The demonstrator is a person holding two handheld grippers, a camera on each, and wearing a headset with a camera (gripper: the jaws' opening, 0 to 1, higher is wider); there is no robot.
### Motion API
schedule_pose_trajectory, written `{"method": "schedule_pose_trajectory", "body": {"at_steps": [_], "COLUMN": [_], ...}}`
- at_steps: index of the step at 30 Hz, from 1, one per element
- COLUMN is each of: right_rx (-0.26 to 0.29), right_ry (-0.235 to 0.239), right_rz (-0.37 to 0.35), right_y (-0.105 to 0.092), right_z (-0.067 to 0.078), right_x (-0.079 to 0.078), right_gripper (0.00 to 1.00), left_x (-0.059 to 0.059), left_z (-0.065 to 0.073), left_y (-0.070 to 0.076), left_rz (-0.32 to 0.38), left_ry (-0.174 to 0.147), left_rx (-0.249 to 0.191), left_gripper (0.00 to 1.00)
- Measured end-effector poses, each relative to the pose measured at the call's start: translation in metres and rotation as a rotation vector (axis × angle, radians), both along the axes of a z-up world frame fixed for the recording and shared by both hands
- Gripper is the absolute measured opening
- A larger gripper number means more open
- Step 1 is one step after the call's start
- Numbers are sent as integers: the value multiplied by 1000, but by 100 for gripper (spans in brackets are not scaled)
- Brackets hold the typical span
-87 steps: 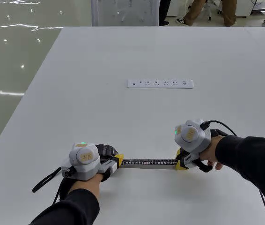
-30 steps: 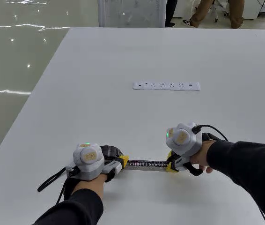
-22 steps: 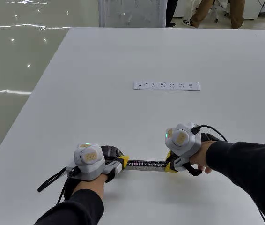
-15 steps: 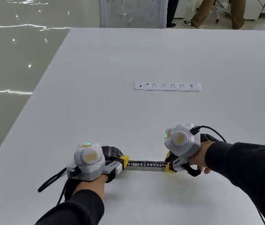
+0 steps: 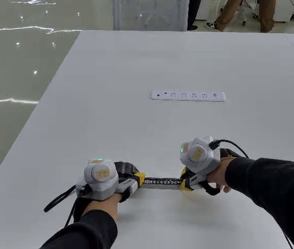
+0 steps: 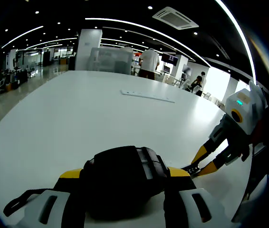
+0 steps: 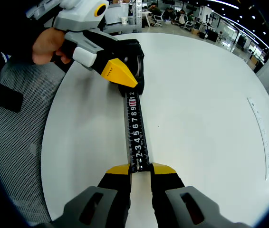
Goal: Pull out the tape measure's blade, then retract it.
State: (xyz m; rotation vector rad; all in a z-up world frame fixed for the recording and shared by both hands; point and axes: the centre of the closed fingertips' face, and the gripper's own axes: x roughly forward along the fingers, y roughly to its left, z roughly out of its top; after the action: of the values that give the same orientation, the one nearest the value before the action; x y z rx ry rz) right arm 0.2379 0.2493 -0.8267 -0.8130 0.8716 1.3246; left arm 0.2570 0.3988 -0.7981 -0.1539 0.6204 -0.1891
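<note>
The tape measure's black case [image 5: 125, 168] lies near the table's front edge, and my left gripper [image 5: 134, 181] is shut on it. In the left gripper view the case [image 6: 120, 183] sits between the yellow-tipped jaws of the left gripper [image 6: 125, 173]. A short stretch of blade [image 5: 162, 182] runs right from the case to my right gripper [image 5: 184, 184], which is shut on the blade's end. The right gripper view has the blade [image 7: 137, 133] numbered to about 12, pinched at its tip by the right gripper [image 7: 140, 169], with the case [image 7: 135, 57] beyond.
A white power strip [image 5: 188, 96] lies mid-table, well beyond both grippers. A black strap [image 5: 58, 198] trails left of the left hand. The table's left edge [image 5: 27, 129] drops to a glossy floor. A mesh chair [image 7: 15, 123] stands below the near edge. People stand beyond the far end.
My right gripper has moved left toward the case, still holding the blade's end, and the exposed blade has grown shorter. The left gripper and case have stayed in place.
</note>
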Motion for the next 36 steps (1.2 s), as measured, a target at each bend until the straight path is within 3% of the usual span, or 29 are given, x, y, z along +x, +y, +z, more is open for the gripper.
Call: {"method": "schedule_pose_trajectory", "body": {"at_steps": [36], "right_rx": [34], "right_ry": [-5], "right_rz": [18], "right_y": [35], "right_z": [-1], "right_x": [-1], "right_gripper": [12], "left_x": [1], "left_z": [0], "left_y": [0], "left_rz": [1], "left_ry": [9], "left_rx": [-13], "left_gripper": [62]}}
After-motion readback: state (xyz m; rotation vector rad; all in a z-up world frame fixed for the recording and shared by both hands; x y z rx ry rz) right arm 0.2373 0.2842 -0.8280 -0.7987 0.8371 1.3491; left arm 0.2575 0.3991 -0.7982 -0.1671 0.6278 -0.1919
